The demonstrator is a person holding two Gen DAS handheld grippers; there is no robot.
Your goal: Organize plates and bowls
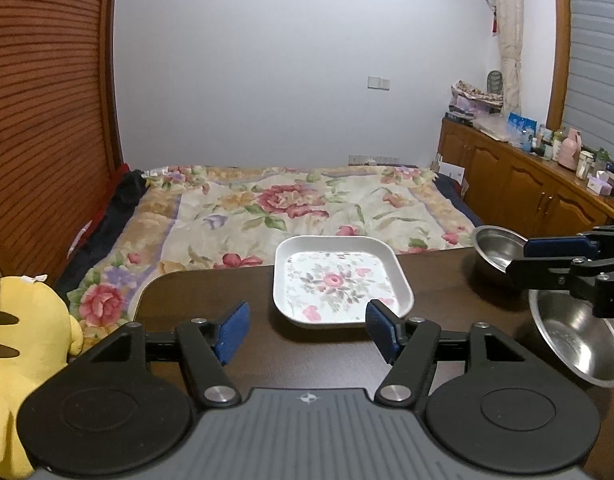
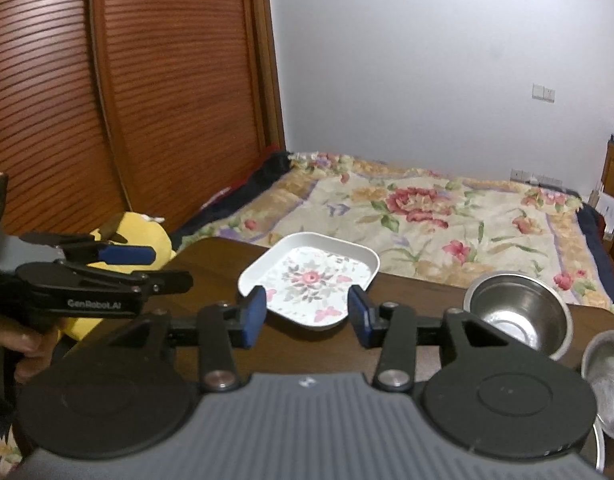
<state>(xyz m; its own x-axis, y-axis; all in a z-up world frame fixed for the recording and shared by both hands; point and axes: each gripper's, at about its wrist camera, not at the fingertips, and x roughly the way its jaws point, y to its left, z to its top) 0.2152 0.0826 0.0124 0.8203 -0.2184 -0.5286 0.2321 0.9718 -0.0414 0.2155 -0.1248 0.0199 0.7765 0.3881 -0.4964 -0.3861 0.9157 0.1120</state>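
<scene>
Hovering left tool [image 1: 307,328], spread wide, facing plate [image 1: 339,280]

Plate [image 1: 339,280] on table [image 1: 211,296]; bowls [image 2: 519,312] right; bed [image 1: 291,208] behind.

Square white plate [image 1: 341,280], rounded corners, pink floral print inside, flat and empty on dark table near its far edge. Two steel bowls to its right, upright, empty: far bowl [image 2: 517,312] near table's far edge, near bowl [image 2: 607,384] just beside it, closer in
</scene>
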